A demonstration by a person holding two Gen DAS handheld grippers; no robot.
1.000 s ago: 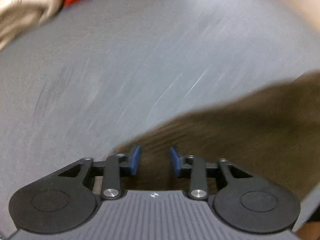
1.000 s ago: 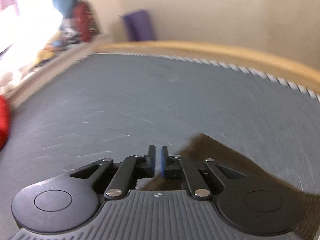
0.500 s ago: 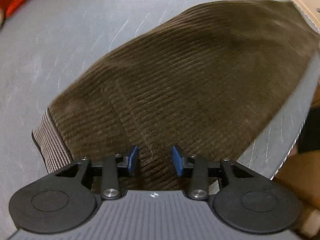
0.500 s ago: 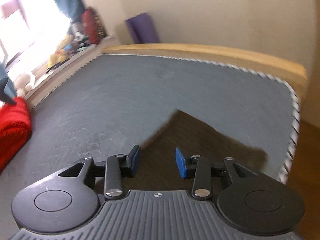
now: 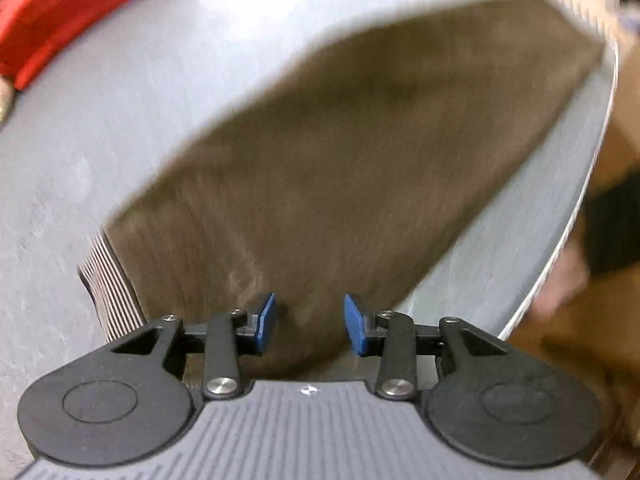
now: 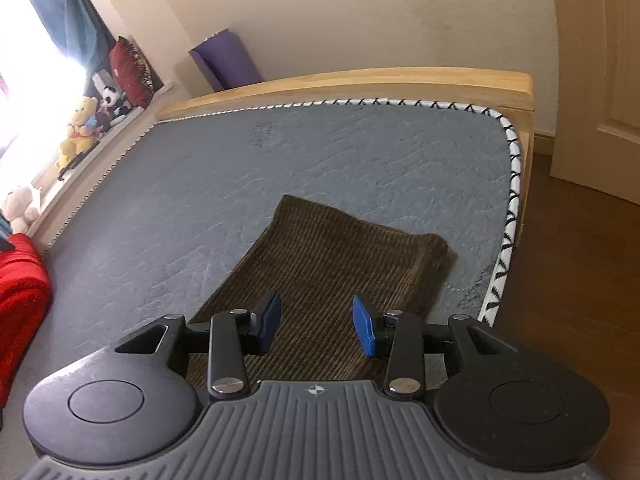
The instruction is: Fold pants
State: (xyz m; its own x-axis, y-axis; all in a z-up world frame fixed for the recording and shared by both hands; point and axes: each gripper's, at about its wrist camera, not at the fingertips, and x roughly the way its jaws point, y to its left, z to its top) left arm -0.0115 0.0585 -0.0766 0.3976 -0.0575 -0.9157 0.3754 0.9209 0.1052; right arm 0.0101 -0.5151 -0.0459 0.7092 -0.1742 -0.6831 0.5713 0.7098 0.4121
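Brown pants (image 6: pixel 328 276) beneath right gripper (image 6: pixel 316 326), jaws apart.

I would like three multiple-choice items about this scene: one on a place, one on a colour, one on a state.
1. Where do the pants lie?
A. on the grey mattress
B. on the floor
C. on the windowsill

2. What colour is the blanket at the left?
A. purple
B. red
C. yellow

3. How do the jaws of the right gripper stand?
A. shut on the pants
B. shut on nothing
C. open

Answers:
1. A, grey surface surrounds the brown cloth.
2. B, it is bright red.
3. C, the blue pads stand apart, with corduroy showing between them.
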